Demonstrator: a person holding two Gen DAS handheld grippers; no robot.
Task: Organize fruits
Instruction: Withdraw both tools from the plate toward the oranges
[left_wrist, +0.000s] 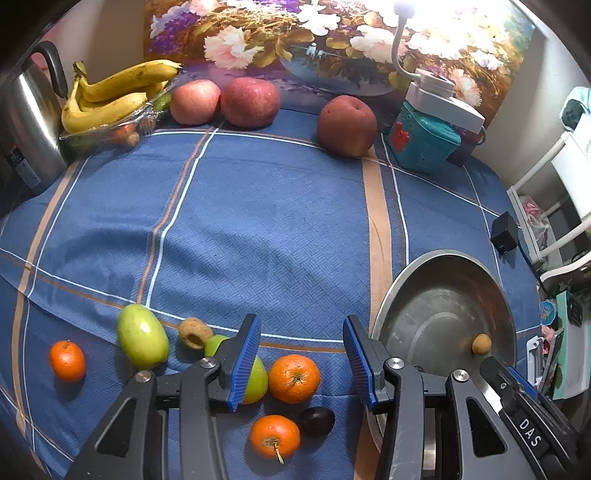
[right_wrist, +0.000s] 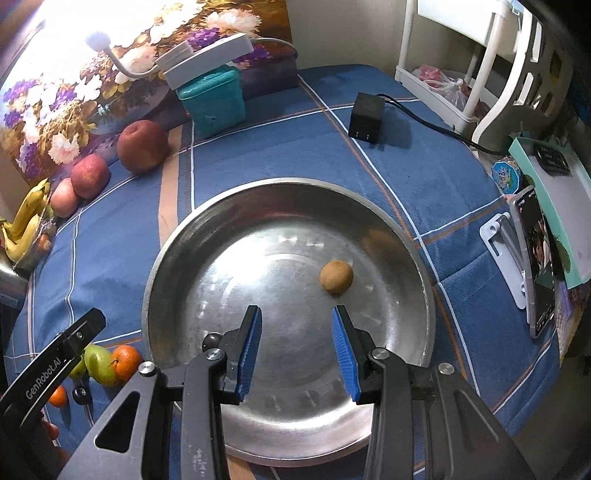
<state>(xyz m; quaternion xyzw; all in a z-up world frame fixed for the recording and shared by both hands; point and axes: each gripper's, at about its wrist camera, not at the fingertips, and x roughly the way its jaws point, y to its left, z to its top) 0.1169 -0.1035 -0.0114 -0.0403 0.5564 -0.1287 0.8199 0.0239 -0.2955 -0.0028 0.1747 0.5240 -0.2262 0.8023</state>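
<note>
My left gripper (left_wrist: 301, 360) is open and empty above a cluster of small fruit on the blue cloth: an orange (left_wrist: 293, 378) between its fingers, a second orange (left_wrist: 274, 435), a third orange (left_wrist: 67, 360) at far left, a green fruit (left_wrist: 142, 341), another green fruit (left_wrist: 255, 376) partly behind the left finger, a dark plum (left_wrist: 316, 421) and a brown fruit (left_wrist: 194, 332). My right gripper (right_wrist: 295, 349) is open and empty over the steel bowl (right_wrist: 173, 251), which holds one small brown fruit (right_wrist: 336, 276). The bowl also shows in the left wrist view (left_wrist: 391, 291).
Three red apples (left_wrist: 347, 125) (left_wrist: 250, 102) (left_wrist: 194, 101) line the back by the flower picture. Bananas (left_wrist: 114, 92) lie on a clear tray beside a steel kettle (left_wrist: 29, 122). A teal box (left_wrist: 424, 142) with a white lamp, a black adapter (right_wrist: 365, 118), a phone stand (right_wrist: 532, 258).
</note>
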